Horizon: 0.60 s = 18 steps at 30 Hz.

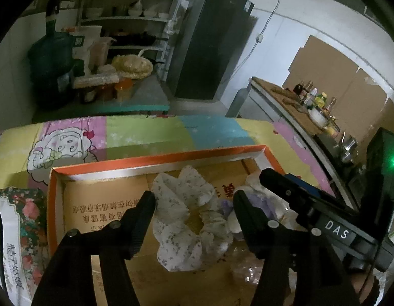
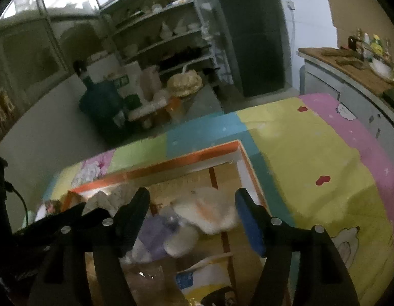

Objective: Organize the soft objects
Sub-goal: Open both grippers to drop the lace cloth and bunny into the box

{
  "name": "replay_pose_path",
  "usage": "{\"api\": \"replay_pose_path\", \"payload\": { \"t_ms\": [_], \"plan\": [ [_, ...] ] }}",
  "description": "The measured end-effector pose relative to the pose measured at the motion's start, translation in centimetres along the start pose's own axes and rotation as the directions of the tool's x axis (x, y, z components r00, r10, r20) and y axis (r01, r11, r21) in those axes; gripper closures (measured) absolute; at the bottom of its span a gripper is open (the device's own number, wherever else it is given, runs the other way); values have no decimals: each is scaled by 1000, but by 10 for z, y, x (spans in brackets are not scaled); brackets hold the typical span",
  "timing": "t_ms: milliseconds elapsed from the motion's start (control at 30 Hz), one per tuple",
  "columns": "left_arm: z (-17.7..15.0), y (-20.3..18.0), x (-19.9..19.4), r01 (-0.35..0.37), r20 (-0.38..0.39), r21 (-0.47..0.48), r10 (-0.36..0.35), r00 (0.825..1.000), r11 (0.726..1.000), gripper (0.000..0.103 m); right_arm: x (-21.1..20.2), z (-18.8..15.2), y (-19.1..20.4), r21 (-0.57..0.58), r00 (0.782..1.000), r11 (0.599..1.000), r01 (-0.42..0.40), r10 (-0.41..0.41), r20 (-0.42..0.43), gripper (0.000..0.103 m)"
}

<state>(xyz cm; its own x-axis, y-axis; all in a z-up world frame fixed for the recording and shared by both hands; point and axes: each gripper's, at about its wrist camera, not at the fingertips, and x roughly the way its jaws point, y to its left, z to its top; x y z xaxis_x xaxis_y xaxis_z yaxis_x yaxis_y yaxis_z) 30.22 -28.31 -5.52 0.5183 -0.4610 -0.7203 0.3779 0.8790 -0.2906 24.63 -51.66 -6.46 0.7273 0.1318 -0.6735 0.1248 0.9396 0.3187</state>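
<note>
Dim kitchen shelving sits beyond a patchwork quilt [image 2: 311, 153] under my orange-rimmed cardboard box [image 1: 151, 160]. My left gripper [image 1: 194, 206] stands released, the crinkly floral scrunchie [image 1: 186, 216] lying loose between its tips. My right gripper [image 2: 191, 204] gapes too, a fluffy white-orange plush [image 2: 209, 214] between its jaws, apparently dropped. Next I'd judge: withdraw and fetch another soft piece.

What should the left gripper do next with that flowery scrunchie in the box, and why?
Probably lift the left gripper away. Its fingers stand open on either side of the scrunchie, which already lies in the box, so it looks delivered.
</note>
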Motion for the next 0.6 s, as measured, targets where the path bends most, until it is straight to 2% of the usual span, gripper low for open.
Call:
{"api": "replay_pose_path", "payload": {
  "t_ms": [267,600],
  "plan": [
    [0,-12,-16,23,32,34,-24,999,999,39,-15,1,3,8,999,1000,-6,5,38,30],
    [-2,-20,-50,22,111,74,-30,993,997,40,-56,-3,14,5,990,1000,7,-8,144,30]
  ]
}}
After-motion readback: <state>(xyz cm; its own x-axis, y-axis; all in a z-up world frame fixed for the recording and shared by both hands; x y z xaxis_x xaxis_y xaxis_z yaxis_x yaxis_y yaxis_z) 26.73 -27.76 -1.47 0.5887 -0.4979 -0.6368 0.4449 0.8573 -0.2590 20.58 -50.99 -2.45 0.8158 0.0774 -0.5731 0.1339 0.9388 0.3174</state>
